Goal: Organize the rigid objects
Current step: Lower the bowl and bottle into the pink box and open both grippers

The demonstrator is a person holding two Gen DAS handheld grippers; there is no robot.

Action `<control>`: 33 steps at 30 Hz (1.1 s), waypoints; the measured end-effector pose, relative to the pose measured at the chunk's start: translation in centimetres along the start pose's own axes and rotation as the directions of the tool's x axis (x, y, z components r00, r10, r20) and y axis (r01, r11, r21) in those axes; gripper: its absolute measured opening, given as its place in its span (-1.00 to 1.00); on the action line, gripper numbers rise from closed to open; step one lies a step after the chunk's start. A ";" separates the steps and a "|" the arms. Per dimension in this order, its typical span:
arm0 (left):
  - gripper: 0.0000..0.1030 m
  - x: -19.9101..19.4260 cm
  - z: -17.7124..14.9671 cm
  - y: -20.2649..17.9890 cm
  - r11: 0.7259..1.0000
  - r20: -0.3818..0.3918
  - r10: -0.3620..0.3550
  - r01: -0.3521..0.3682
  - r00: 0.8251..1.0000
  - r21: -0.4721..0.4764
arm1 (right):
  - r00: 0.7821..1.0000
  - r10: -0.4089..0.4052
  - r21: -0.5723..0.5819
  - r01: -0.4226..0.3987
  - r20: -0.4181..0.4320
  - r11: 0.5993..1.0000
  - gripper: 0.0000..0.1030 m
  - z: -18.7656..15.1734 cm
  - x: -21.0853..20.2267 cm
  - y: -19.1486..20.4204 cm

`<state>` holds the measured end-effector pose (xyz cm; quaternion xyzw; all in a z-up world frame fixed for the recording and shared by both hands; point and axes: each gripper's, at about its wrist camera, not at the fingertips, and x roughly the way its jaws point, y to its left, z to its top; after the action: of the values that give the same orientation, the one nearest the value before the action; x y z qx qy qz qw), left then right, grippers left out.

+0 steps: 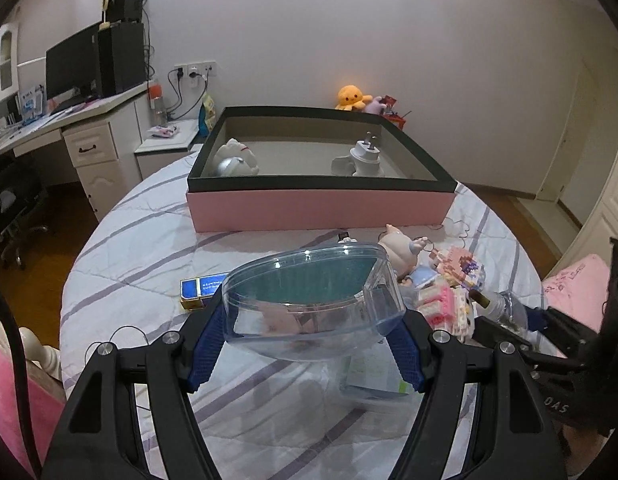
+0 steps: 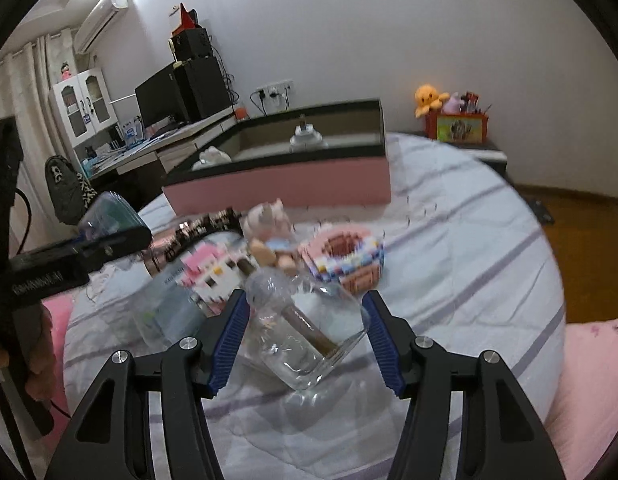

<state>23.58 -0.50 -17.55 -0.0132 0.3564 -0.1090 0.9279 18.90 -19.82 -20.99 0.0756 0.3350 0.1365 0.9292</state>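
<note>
Left wrist view, left tongs (image 1: 309, 322) clamping one clear tub (image 1: 309, 300), right tongs (image 2: 305, 330) spread around one glass bottle (image 2: 305, 332).

Bare striped quilt (image 1: 141, 248) lay open left of the blue-and-gold rectangular box (image 1: 201, 286). Rightward, a baby doll (image 1: 401, 248) and pink brick-built toys (image 1: 453, 300) crowded the approach to the black-rimmed pink cardboard box (image 1: 321, 208), whose middle floor stayed free.

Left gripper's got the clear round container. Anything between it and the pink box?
Nothing visible blocks it. The left gripper holds the clear container above the bed; the doll lies lower right, and the pink box is open-topped with bare floor between its two items.
</note>
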 end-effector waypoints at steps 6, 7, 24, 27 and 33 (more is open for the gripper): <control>0.42 -0.2 0.4 -0.4 1.000 0.008 0.003 -0.003 1.000 0.012 | 1.000 0.006 -0.011 -0.005 0.018 1.000 0.13 0.4 0.0 0.2; 0.42 -0.2 0.5 -0.6 1.000 0.010 0.002 -0.002 1.000 0.014 | 1.000 0.001 -0.017 -0.001 0.020 1.000 0.13 0.6 -0.1 0.3; 0.42 4.2 10.2 -1.4 0.995 0.069 0.018 -0.025 0.997 0.097 | 0.994 0.023 -0.128 -0.010 0.104 0.992 0.07 10.5 2.7 1.4; 0.42 7.0 12.5 -1.3 0.994 0.035 0.008 -0.011 0.999 0.105 | 0.996 0.008 -0.113 0.002 0.090 0.994 0.07 13.3 5.3 0.7; 0.43 12.8 14.0 -0.4 0.995 -0.079 0.030 -0.022 0.996 0.100 | 0.994 -0.102 -0.099 0.104 0.030 0.990 0.07 15.7 10.5 -0.9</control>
<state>42.08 -4.29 -15.47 0.0420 0.3878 -0.1151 0.9136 36.91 -18.21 -15.52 0.0132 0.3197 0.1041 0.9417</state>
